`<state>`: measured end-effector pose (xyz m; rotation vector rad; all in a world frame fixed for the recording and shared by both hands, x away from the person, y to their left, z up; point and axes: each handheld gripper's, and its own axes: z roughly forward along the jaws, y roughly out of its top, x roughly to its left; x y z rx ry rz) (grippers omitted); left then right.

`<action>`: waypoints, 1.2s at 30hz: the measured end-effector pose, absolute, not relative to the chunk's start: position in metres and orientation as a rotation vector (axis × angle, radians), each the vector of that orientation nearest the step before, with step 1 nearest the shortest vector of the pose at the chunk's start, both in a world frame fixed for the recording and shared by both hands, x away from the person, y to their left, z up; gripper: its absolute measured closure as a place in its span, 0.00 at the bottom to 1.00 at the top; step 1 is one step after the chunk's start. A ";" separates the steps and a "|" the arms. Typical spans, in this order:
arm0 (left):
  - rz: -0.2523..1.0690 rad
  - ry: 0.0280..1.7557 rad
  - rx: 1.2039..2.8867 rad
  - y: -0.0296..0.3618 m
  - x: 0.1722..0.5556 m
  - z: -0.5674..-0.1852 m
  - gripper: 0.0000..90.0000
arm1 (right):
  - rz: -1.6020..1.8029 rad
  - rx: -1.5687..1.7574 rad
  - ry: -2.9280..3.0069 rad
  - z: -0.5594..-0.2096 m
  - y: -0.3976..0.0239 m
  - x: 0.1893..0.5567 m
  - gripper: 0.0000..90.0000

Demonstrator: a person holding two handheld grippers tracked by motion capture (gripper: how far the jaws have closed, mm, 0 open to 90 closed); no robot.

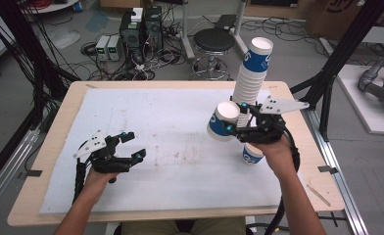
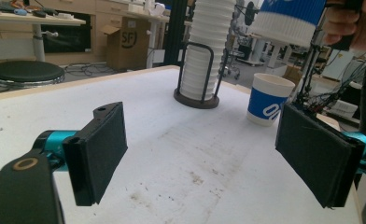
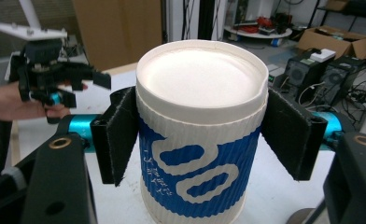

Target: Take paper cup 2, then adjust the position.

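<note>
- High view: two hand-held grippers work over the white mat (image 1: 170,147) that covers most of the wooden table (image 1: 48,161).
- The right gripper (image 1: 236,128) holds one blue-and-white ribbed paper cup (image 1: 223,121) lifted off the mat and tipped, its white bottom facing the camera.
- A second blue-and-white paper cup (image 1: 251,155) stands on the mat just under that hand, near the right edge.
- One tall stack of nested white cups (image 1: 251,73) rises at the far right, leaning, with a blue-banded cup on top.
- The left gripper (image 1: 133,145) hovers low at the left with its jaws apart and nothing between them; the middle of the mat is bare.
- Left gripper view: both black pads stand wide apart over stained mat. Ahead stand one dark wire cup holder (image 2: 197,95) carrying the white stack, one standing cup beside it, and the lifted cup at the top right.
- Right gripper view: the jaws press on both sides of the held cup, its pale bottom towards the camera. The left gripper sits beyond, at upper left, with open mat between.
</note>
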<state>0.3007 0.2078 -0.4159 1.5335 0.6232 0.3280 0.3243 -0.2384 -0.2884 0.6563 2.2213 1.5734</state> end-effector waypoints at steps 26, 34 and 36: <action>0.334 0.614 1.550 0.204 0.296 -0.416 0.18 | 1.619 0.612 2.260 -0.323 -0.219 0.322 0.34; 0.333 0.614 1.556 0.203 0.297 -0.417 0.18 | 1.627 0.613 2.251 -0.321 -0.221 0.319 0.34; 0.332 0.612 1.555 0.203 0.296 -0.417 0.18 | 1.625 0.615 2.251 -0.321 -0.220 0.319 0.34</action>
